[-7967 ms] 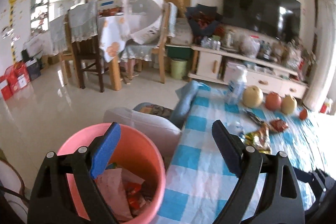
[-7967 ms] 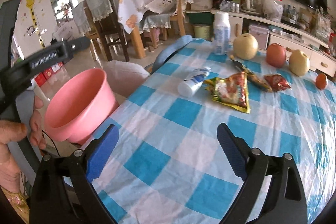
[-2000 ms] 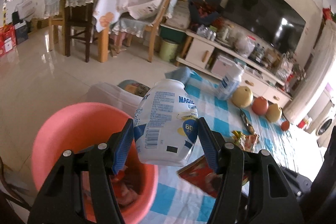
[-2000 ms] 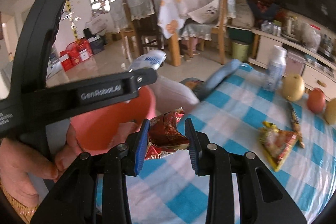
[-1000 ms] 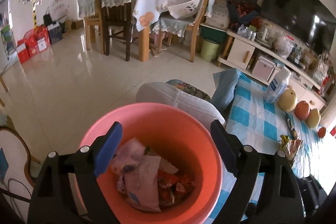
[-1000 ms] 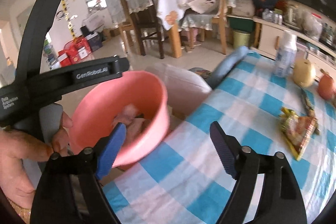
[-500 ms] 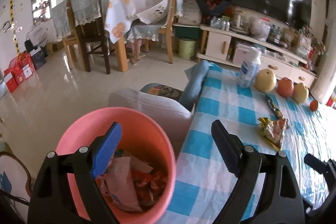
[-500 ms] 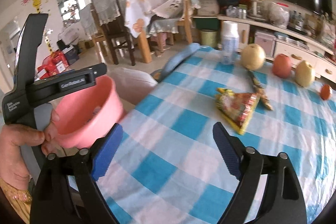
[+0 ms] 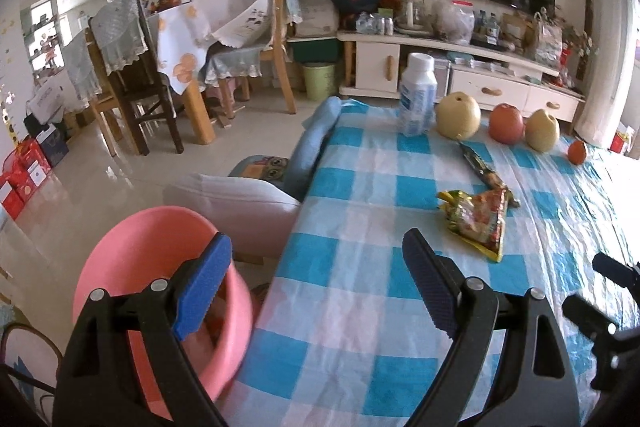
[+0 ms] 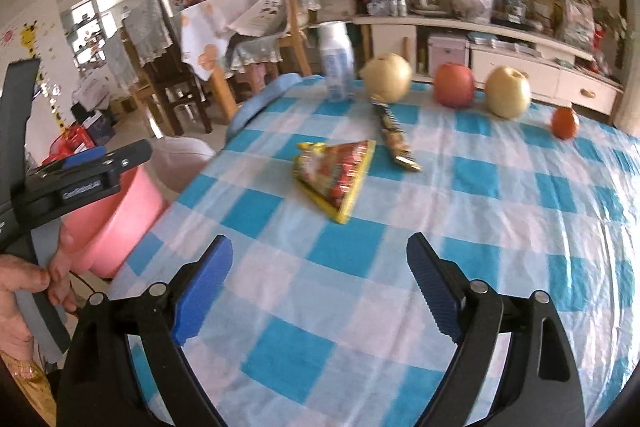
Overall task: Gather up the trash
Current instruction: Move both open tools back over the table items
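Observation:
A yellow-and-red snack wrapper (image 10: pixel 338 175) lies crumpled on the blue-checked tablecloth (image 10: pixel 500 211), with a thin long wrapper (image 10: pixel 394 135) just beyond it. Over bare cloth, short of both, my right gripper (image 10: pixel 319 241) is open and holds nothing. My left gripper (image 9: pixel 317 239) is open too, above the table's left edge, with the snack wrapper (image 9: pixel 476 219) ahead to its right. The pink bin (image 9: pixel 132 247) holding trash sits low at the left, beside the table.
At the table's far edge stand a white bottle (image 9: pixel 418 99), two pears, an apple (image 9: pixel 507 125) and a small orange fruit (image 9: pixel 577 151). A grey cushioned seat (image 9: pixel 232 203) is between the bin and the table. A hand (image 10: pixel 24 287) grips the left tool.
Two seconds ago the left gripper held a white bottle and the right a red wrapper over the bin; both are now empty. Both have swung right from the bin to over the table.

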